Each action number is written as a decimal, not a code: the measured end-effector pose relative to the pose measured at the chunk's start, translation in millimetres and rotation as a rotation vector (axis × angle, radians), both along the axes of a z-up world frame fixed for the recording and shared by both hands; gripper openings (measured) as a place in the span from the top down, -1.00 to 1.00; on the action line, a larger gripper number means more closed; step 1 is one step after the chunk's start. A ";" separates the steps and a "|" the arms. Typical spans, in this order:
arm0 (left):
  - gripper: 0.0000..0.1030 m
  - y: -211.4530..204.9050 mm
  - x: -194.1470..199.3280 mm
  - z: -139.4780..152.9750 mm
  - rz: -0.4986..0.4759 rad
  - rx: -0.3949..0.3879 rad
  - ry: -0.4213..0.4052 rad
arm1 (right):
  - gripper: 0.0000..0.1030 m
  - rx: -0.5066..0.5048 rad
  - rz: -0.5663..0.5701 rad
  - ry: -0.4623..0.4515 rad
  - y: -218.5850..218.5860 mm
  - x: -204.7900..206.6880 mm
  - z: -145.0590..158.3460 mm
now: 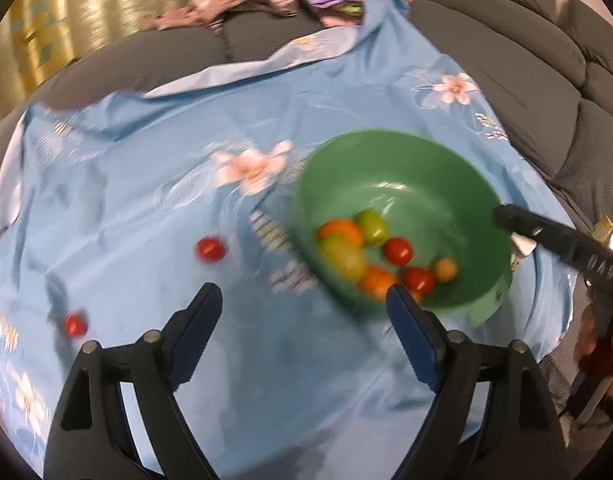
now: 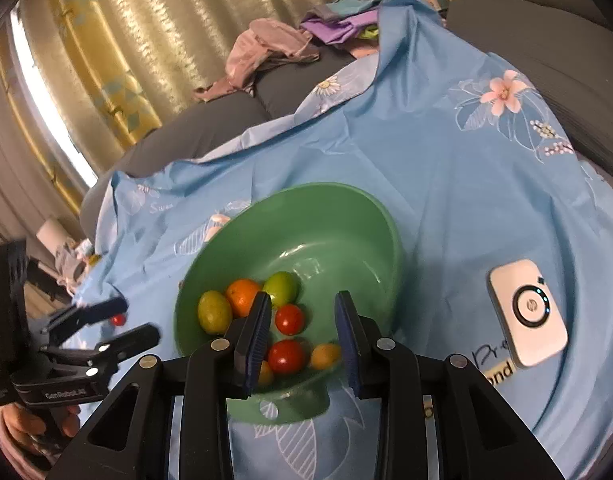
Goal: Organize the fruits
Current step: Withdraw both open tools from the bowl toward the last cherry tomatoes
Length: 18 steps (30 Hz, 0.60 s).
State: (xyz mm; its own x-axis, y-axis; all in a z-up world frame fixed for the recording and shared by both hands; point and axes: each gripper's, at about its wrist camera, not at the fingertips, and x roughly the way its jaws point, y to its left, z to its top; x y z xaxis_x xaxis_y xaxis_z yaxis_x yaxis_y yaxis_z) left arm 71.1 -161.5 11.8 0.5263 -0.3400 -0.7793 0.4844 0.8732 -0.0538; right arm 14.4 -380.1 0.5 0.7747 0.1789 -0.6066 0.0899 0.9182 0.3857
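Note:
A green bowl (image 1: 406, 168) (image 2: 326, 220) sits on a blue flowered cloth and holds several small fruits: red tomatoes (image 2: 289, 319), an orange one (image 2: 242, 296) and green-yellow ones (image 2: 214, 312). Two red tomatoes lie loose on the cloth, one (image 1: 210, 249) left of the bowl and one (image 1: 75, 325) further left. My left gripper (image 1: 304, 296) is open and empty above the cloth, near the bowl's left side. My right gripper (image 2: 302, 304) is open and empty over the bowl's near rim.
A white HP device (image 2: 528, 312) lies on the cloth right of the bowl. The cloth (image 1: 146, 184) covers a grey sofa (image 1: 506, 60). Crumpled clothes (image 2: 274, 52) lie at the back, with curtains behind them.

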 end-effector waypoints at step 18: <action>-0.65 121.8 -60.9 -22.6 0.279 0.013 0.105 | 0.36 -0.031 0.183 -0.027 66.8 -25.1 17.2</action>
